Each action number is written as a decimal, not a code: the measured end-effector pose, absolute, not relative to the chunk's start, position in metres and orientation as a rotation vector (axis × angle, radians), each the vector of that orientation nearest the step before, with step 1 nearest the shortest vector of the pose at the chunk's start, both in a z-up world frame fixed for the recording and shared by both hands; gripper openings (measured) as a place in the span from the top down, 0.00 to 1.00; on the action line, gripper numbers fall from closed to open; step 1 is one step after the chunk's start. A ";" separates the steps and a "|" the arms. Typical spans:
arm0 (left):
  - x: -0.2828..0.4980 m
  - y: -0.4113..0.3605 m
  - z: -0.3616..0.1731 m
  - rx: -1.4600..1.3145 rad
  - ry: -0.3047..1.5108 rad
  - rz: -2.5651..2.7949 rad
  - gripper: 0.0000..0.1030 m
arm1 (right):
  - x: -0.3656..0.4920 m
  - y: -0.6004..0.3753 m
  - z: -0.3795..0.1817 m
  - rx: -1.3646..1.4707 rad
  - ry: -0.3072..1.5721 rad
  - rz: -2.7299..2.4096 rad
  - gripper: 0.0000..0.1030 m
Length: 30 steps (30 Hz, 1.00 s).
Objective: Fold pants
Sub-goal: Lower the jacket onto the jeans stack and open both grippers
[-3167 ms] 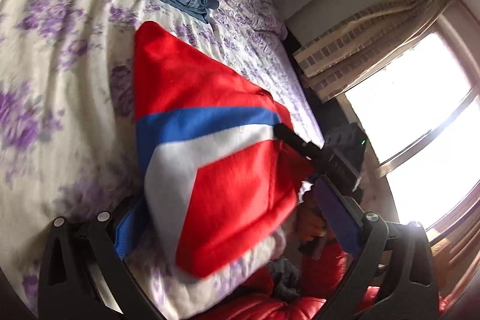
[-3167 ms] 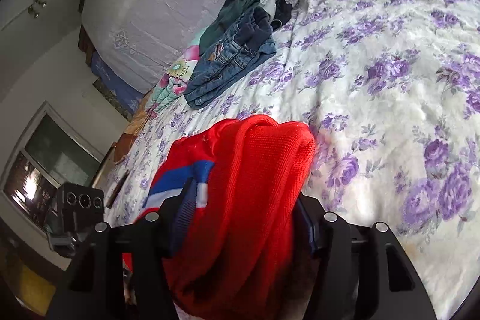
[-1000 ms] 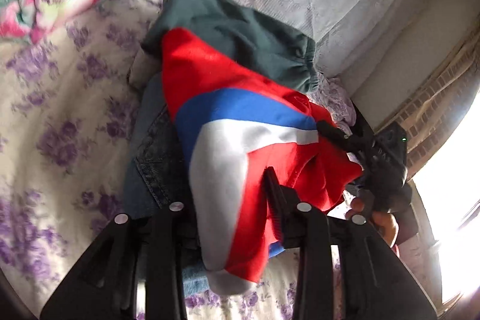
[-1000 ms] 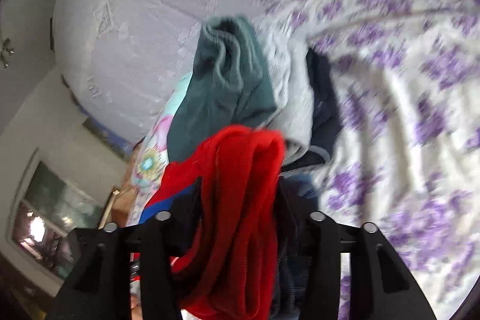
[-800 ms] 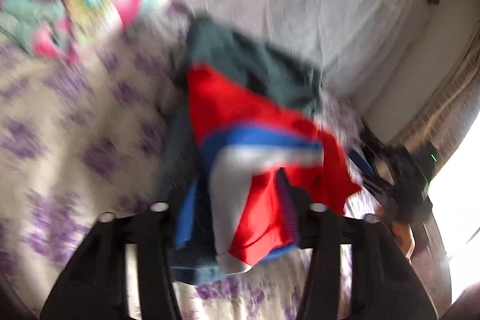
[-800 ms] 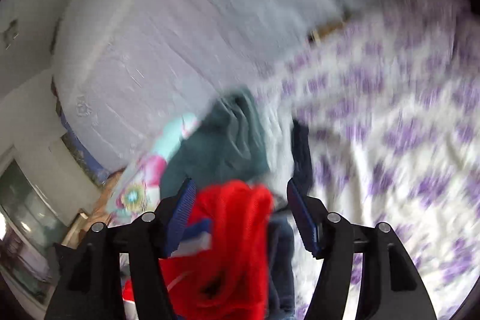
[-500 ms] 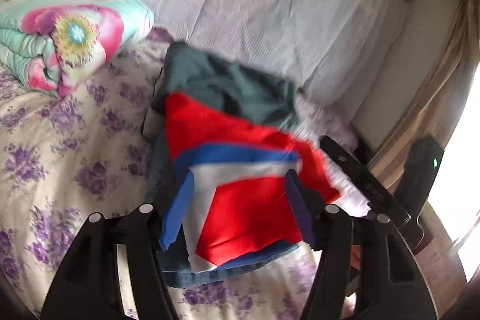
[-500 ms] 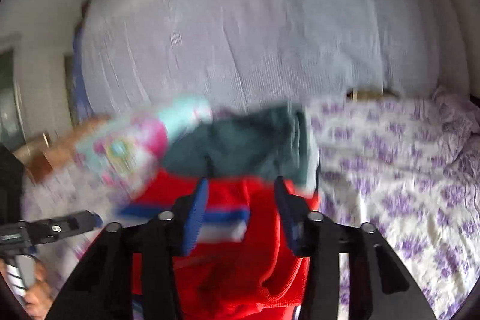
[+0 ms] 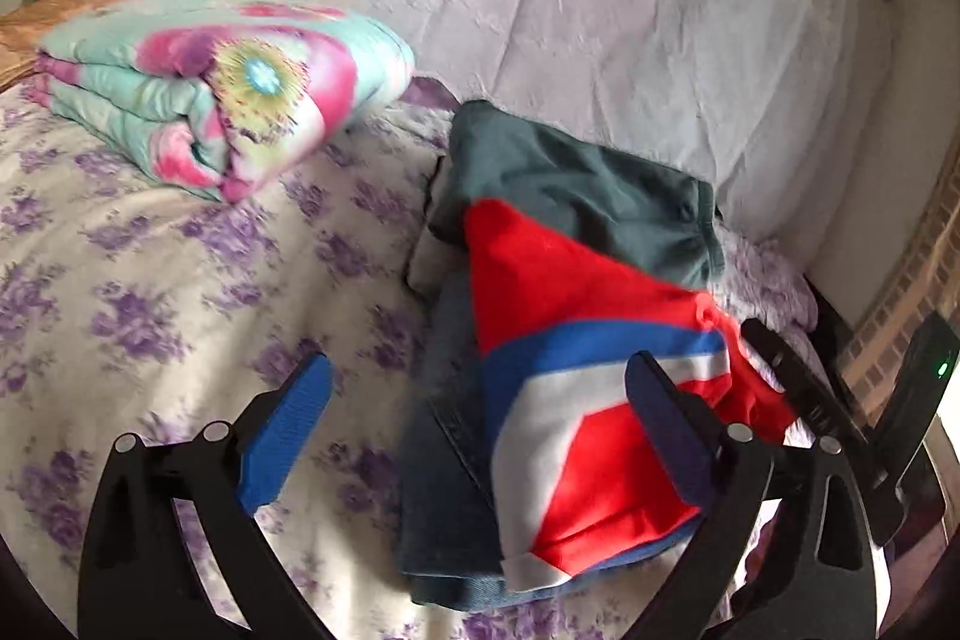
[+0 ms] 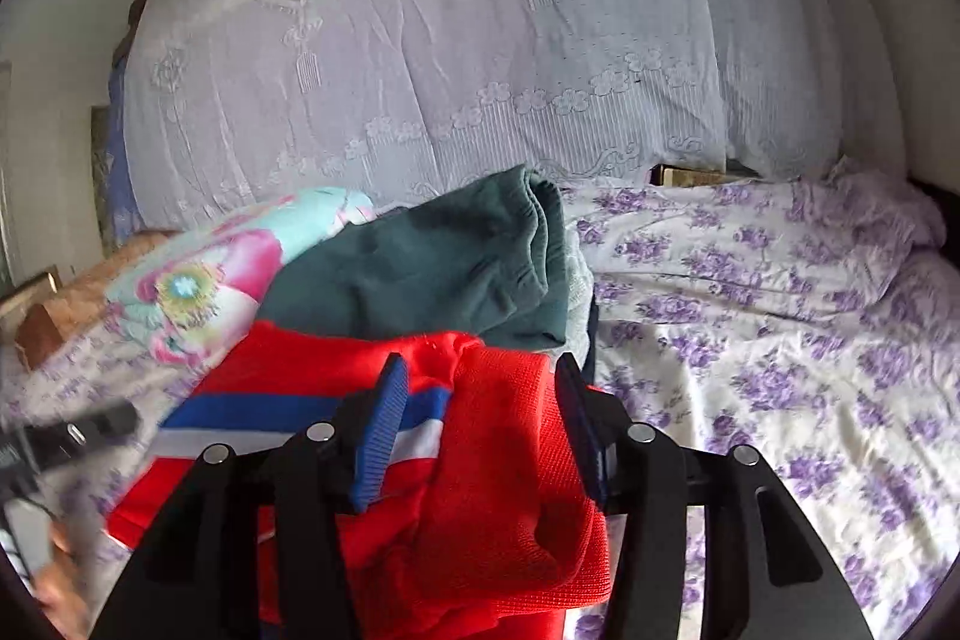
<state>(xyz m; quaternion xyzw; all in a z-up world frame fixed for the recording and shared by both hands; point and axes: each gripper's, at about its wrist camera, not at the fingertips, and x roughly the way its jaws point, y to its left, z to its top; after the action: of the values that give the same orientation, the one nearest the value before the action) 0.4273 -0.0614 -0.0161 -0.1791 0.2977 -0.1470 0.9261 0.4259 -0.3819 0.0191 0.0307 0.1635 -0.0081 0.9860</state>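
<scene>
The folded red pants point(image 9: 600, 388) with a blue and white stripe lie on top of folded blue jeans point(image 9: 447, 490) and dark green pants point(image 9: 576, 196) on the bed. My left gripper point(image 9: 480, 418) is open, its right finger point(image 9: 666, 436) over the red pants' near edge. My right gripper point(image 10: 480, 430) is open with a raised fold of the red pants point(image 10: 498, 448) between its jaws, not pinched. The right gripper also shows in the left wrist view point(image 9: 798, 382) at the pile's right side.
A folded floral quilt point(image 9: 222, 82) lies left of the pile. A pale lace-covered headboard point(image 10: 480, 58) stands behind. The purple-flowered sheet point(image 10: 780, 340) stretches to the right and left point(image 9: 150, 292). A curtain and window edge point(image 9: 900, 328) are at far right.
The red pants were carried across the bed and set on the pile of jeans and green pants. Both grippers opened and let go; the left has drawn back.
</scene>
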 end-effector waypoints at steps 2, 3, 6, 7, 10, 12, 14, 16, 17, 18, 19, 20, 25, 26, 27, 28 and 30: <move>0.436 -0.073 -0.025 -0.284 0.679 -0.264 0.07 | 0.437 -0.379 0.009 0.031 0.408 -0.024 0.39; 0.440 -0.079 -0.034 -0.252 0.704 -0.254 0.06 | 0.441 -0.377 0.003 0.010 0.423 -0.026 0.37; 0.440 -0.079 -0.036 -0.265 0.718 -0.253 0.05 | 0.436 -0.369 0.002 -0.061 0.386 -0.048 0.36; 0.441 -0.078 -0.034 -0.265 0.716 -0.255 0.05 | 0.435 -0.368 0.005 -0.059 0.376 -0.044 0.36; 0.438 -0.075 -0.034 -0.258 0.684 -0.229 0.05 | 0.425 -0.370 0.011 -0.016 0.316 -0.017 0.28; 0.436 -0.080 -0.032 -0.218 0.666 -0.212 0.05 | 0.426 -0.369 0.007 -0.029 0.334 -0.026 0.18; 0.429 -0.087 -0.028 -0.156 0.632 -0.188 0.05 | 0.429 -0.368 -0.002 -0.045 0.377 -0.039 0.12; 0.422 -0.093 -0.024 -0.099 0.602 -0.169 0.05 | 0.424 -0.368 -0.002 -0.037 0.378 -0.057 0.12; 0.418 -0.094 -0.023 -0.078 0.588 -0.158 0.05 | 0.416 -0.370 0.001 -0.005 0.363 -0.056 0.12; 0.413 -0.094 -0.022 -0.064 0.577 -0.151 0.05 | 0.405 -0.372 0.005 0.036 0.331 -0.049 0.11; 0.410 -0.093 -0.021 -0.057 0.571 -0.149 0.05 | 0.395 -0.373 0.009 0.069 0.303 -0.036 0.10; 0.405 -0.092 -0.021 -0.053 0.566 -0.147 0.05 | 0.388 -0.372 0.010 0.087 0.290 -0.026 0.07; 0.375 -0.080 -0.019 -0.057 0.520 -0.115 0.05 | 0.359 -0.363 -0.003 0.092 0.294 -0.090 0.05; 0.369 -0.077 -0.019 -0.062 0.516 -0.113 0.05 | 0.352 -0.361 -0.005 0.085 0.299 -0.102 0.05; 0.364 -0.075 -0.020 -0.064 0.515 -0.111 0.05 | 0.345 -0.358 -0.005 0.076 0.294 -0.116 0.04; 0.357 -0.073 -0.022 -0.065 0.518 -0.107 0.05 | 0.339 -0.355 -0.005 0.069 0.282 -0.126 0.04; 0.347 -0.070 -0.024 -0.056 0.531 -0.096 0.05 | 0.318 -0.348 -0.004 0.047 0.233 -0.140 0.04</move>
<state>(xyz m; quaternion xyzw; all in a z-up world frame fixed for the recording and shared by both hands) 0.3474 -0.0701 -0.0239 -0.0278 0.2622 -0.0472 0.9635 0.3175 -0.3477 -0.0039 0.0234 0.1163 -0.0697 0.9905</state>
